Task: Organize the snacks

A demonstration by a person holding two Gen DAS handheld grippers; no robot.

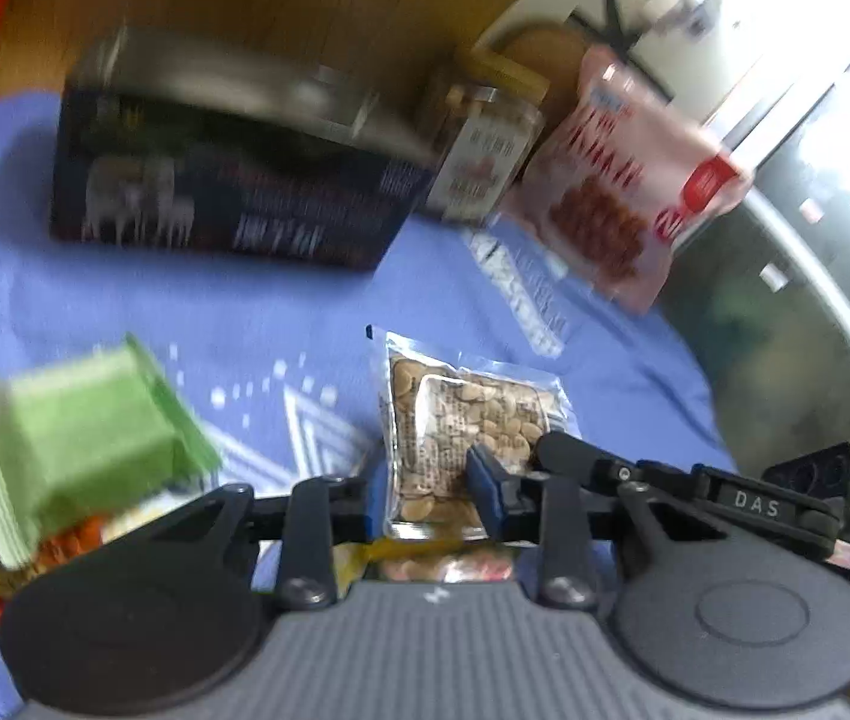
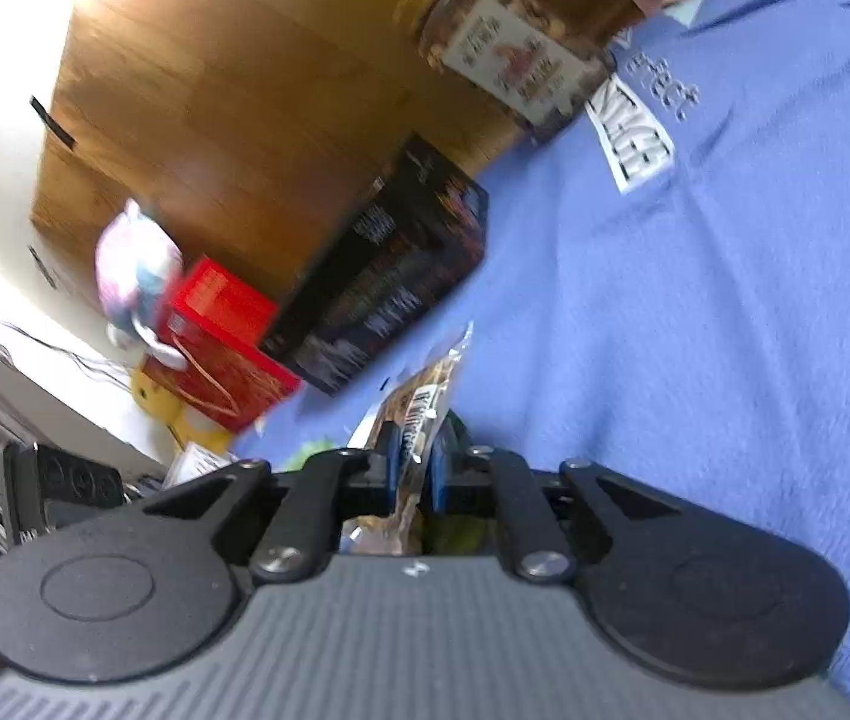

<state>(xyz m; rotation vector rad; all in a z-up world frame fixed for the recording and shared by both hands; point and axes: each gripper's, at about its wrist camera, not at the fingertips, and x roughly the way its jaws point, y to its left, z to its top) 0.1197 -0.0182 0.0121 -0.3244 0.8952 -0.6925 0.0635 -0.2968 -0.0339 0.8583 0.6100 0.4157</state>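
While right tongs (image 2: 411, 468) pinch nut packet (image 2: 425, 402), jar (image 2: 508, 54) — nut-filled, upright

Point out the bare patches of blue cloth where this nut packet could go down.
Widest free stretch: the blue cloth between the dark box, the green wafer pack and the nut packet. The right wrist view shows more bare cloth right of the jar. Crowded: the back row of box, jar and pink bag, and the near-left wrapper pile.

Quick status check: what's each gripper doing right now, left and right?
Left gripper: jaws open around the clear nut packet, not clamped.
Right gripper: shut on the same nut packet, gripping it edge-on.
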